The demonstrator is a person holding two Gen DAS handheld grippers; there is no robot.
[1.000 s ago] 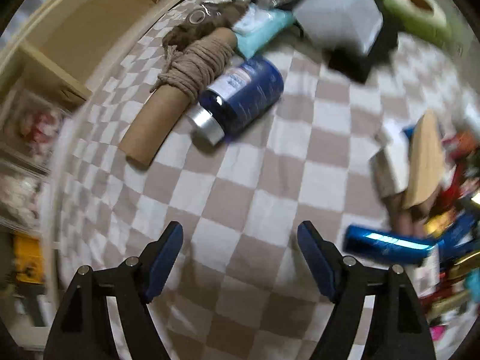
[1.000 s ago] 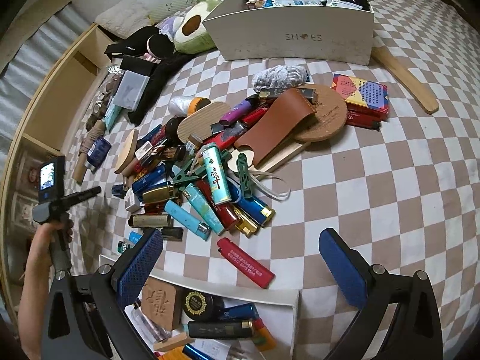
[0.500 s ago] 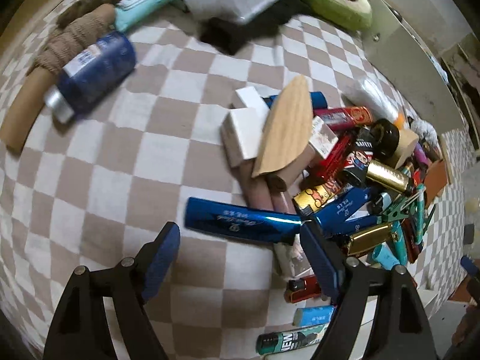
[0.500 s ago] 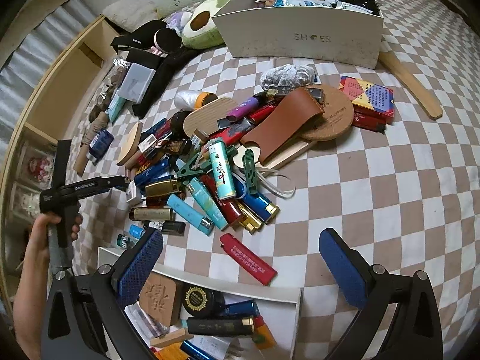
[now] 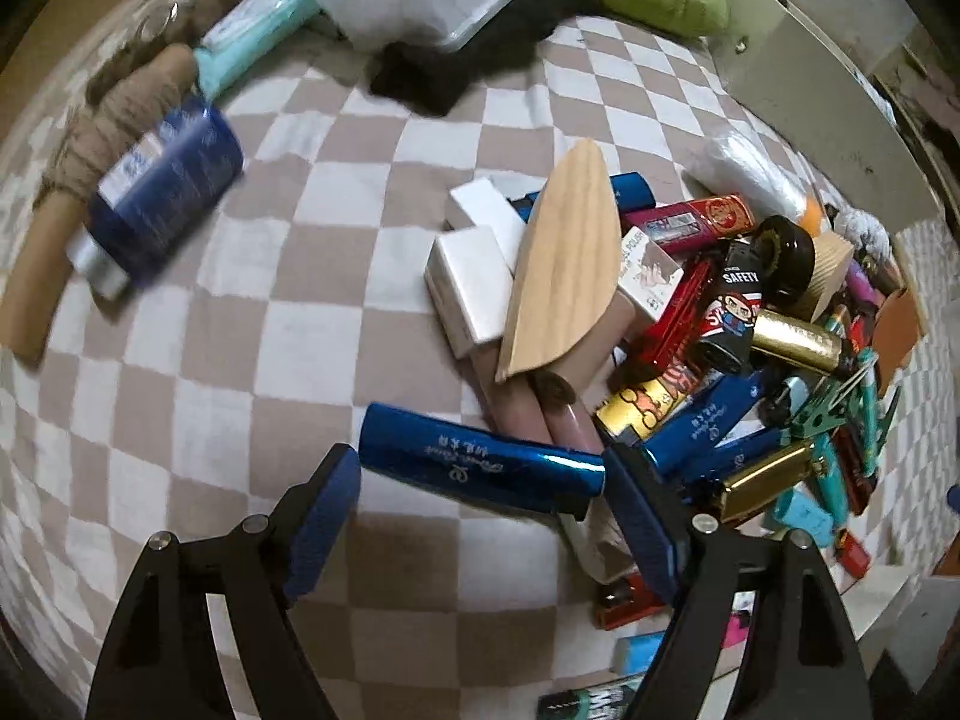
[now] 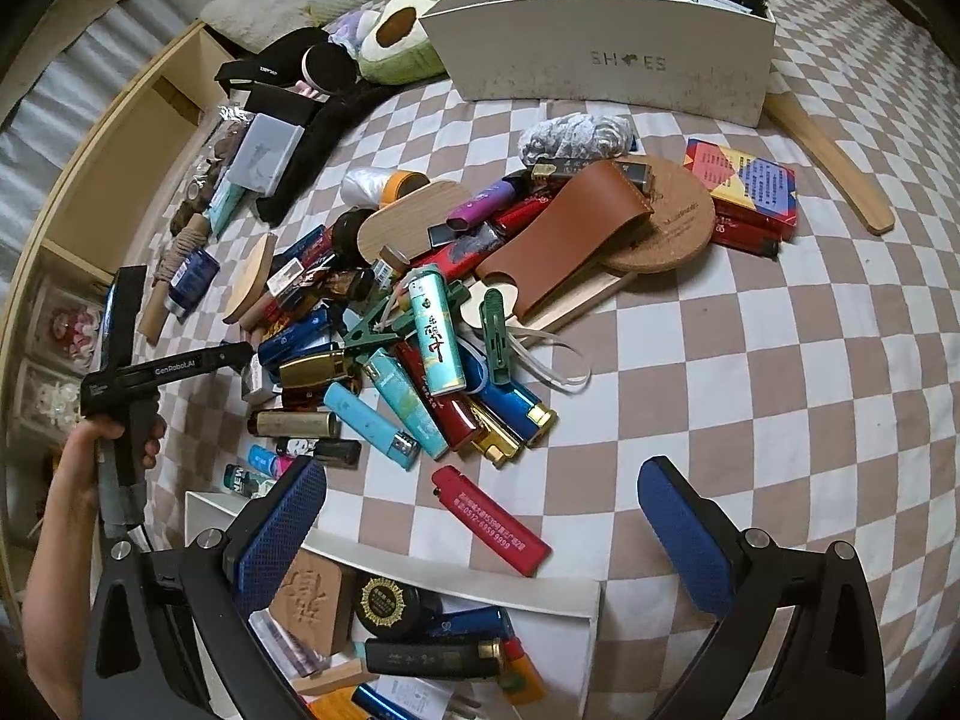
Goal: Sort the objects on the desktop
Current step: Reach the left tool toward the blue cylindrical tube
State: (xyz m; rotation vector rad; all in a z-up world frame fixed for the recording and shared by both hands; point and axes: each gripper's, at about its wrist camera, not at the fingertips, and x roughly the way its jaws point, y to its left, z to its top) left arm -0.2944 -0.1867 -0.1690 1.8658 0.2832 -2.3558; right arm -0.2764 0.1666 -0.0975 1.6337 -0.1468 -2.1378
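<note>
A heap of lighters [image 6: 420, 354] and small items lies on the checked cloth. In the left wrist view a shiny blue lighter [image 5: 480, 465] lies crosswise in the gap at the tips of my left gripper [image 5: 480, 480], which is open; the pads do not press on it. The right wrist view shows that left gripper [image 6: 240, 354], held by a hand [image 6: 108, 438], at the heap's left edge. My right gripper [image 6: 480, 510] hangs open and empty above a red lighter [image 6: 489, 528]. Just below it is a white tray [image 6: 540, 594] holding several sorted items.
A white shoe box [image 6: 600, 60] full of things stands at the back beside an avocado plush [image 6: 402, 36]. A blue bottle [image 5: 162, 204], a wooden oval [image 5: 564, 264] and white boxes [image 5: 474, 288] lie near the left gripper. A wooden shelf [image 6: 120, 180] runs along the left.
The left gripper swung away from the blue bottle to the heap's edge and came down over the blue lighter. The right gripper kept still.
</note>
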